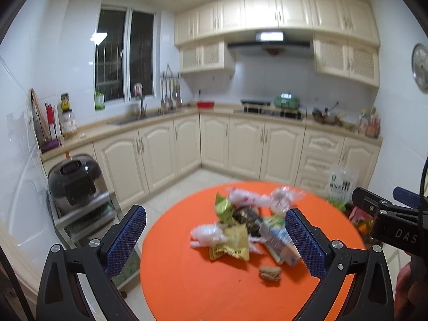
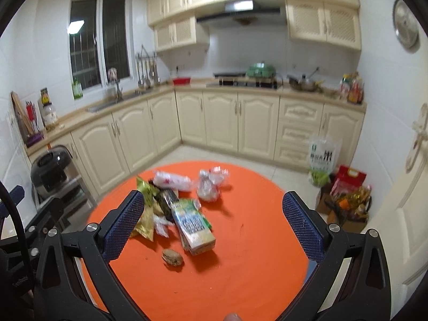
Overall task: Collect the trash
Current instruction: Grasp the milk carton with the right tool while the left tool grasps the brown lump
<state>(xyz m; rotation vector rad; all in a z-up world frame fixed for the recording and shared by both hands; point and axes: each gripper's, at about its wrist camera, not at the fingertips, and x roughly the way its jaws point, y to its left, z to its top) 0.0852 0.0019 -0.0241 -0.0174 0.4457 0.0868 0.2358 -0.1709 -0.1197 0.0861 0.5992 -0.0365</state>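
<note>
A loose heap of trash [image 2: 174, 203] lies on the round orange table [image 2: 240, 254], gathered toward its far left part as the right wrist camera sees it. In the heap, a flattened green and white drink carton [image 2: 194, 227] lies nearest, its end pointing toward the camera; a crumpled yellow-gold wrapper [image 2: 145, 223] lies just left of it, with a green wrapper [image 2: 144, 187] and a dark wrapper [image 2: 167, 200] behind. A white plastic bag with red print [image 2: 174, 180] sits at the far edge of the heap, and a crumpled clear plastic bag [image 2: 210, 183] lies a little apart to its right. A small brown lump [image 2: 172, 257], possibly a nut shell or a piece of food, rests alone on the table just in front of the carton. The right gripper [image 2: 214, 222] hangs above the near side of the table with its blue-padded fingers spread wide and nothing between them. The left gripper [image 1: 218, 236] hangs over the same heap from the left, its fingers likewise spread wide and empty. Around the table stands a kitchen with cream cabinets [image 2: 222, 117], a sink under a dark window [image 2: 99, 45], a stove below a range hood [image 2: 238, 13], and a rice cooker [image 2: 52, 169] on a low rack at the left.
</note>
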